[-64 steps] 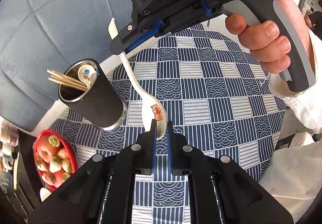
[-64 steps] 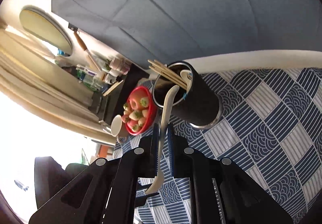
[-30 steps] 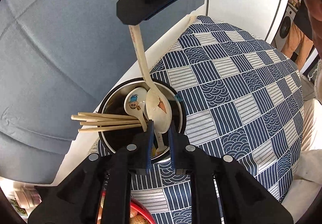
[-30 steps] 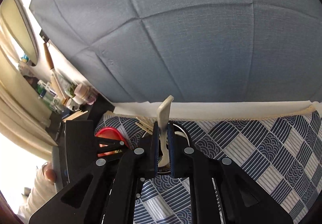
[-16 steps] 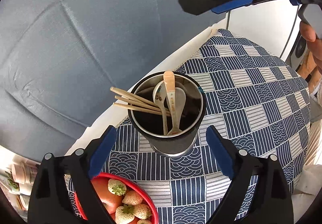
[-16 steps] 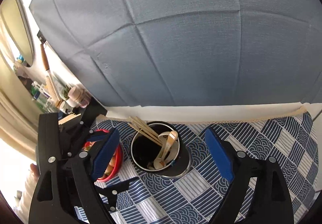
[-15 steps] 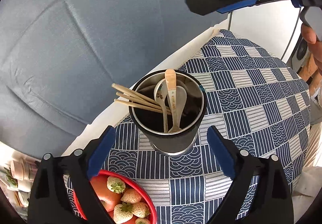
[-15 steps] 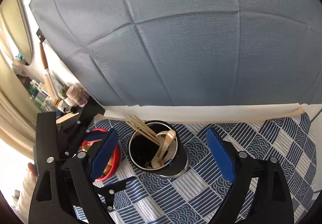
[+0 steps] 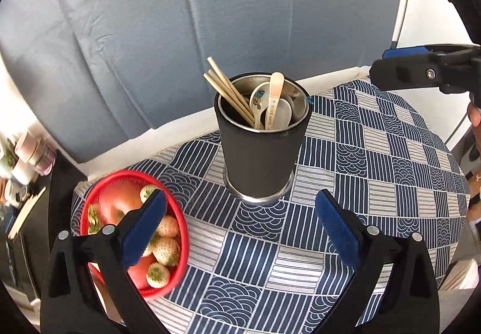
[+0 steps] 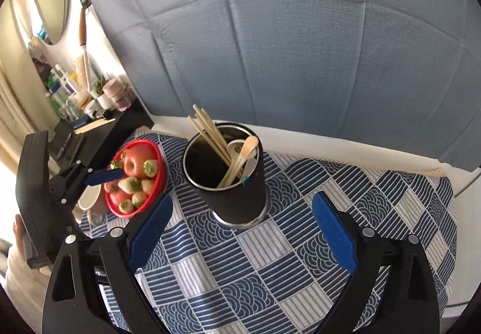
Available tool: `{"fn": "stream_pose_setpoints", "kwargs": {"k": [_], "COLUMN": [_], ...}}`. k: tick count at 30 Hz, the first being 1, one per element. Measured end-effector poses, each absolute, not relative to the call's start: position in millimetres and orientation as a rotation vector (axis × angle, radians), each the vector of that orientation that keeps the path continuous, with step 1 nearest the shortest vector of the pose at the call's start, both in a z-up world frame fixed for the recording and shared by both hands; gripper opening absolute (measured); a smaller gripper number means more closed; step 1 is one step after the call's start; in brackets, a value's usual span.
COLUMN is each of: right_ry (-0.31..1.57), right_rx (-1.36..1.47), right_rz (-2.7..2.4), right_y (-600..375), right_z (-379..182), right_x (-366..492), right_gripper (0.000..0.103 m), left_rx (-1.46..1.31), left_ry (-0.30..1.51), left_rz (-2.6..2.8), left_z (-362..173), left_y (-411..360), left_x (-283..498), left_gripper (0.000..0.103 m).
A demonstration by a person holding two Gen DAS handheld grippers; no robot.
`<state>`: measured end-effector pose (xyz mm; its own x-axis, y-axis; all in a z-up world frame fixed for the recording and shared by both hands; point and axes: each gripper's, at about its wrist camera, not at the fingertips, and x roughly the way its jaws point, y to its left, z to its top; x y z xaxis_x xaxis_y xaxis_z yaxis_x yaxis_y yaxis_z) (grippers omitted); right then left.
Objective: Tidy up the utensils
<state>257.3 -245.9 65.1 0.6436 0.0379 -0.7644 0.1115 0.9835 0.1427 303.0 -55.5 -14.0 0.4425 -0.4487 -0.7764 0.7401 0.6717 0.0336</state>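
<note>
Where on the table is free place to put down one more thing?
Free: the tablecloth right of the black cup, and the patch nearer than it. Crowded: the left edge, where the red fruit bowl sits close by.

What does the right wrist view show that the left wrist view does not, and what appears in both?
Only the right wrist view shows a cream mug behind the fruit bowl, a wooden-handled brush hanging on the wall, and the left gripper from outside. Only the left wrist view shows the right gripper at its right edge. Both show the black utensil cup holding chopsticks and spoons, the red fruit bowl, and the blue patterned tablecloth; both grippers are empty, their jaws opening.
</note>
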Motion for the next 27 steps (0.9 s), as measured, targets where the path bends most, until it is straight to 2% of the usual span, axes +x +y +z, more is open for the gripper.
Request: {"fn": "stream_pose_setpoints", "kwargs": {"k": [16,27], "right_ry": [0.846,0.817], "right_rx": [0.089,0.087], "right_rz": [-0.031,-0.015], "right_y": [-250.2,-264.6], "right_z": [7.3,1.9], "right_x": [177.3,116.5], "right_gripper": [0.092,0.095], "left_rx": [0.027,0.096], "left_ry": [0.874,0.825], "left_rz": [-0.304,-0.151], "left_z": [-23.4,-14.5], "left_y": [-18.7,-20.8], "left_x": [216.4,139.1], "left_gripper": [0.097,0.097]}}
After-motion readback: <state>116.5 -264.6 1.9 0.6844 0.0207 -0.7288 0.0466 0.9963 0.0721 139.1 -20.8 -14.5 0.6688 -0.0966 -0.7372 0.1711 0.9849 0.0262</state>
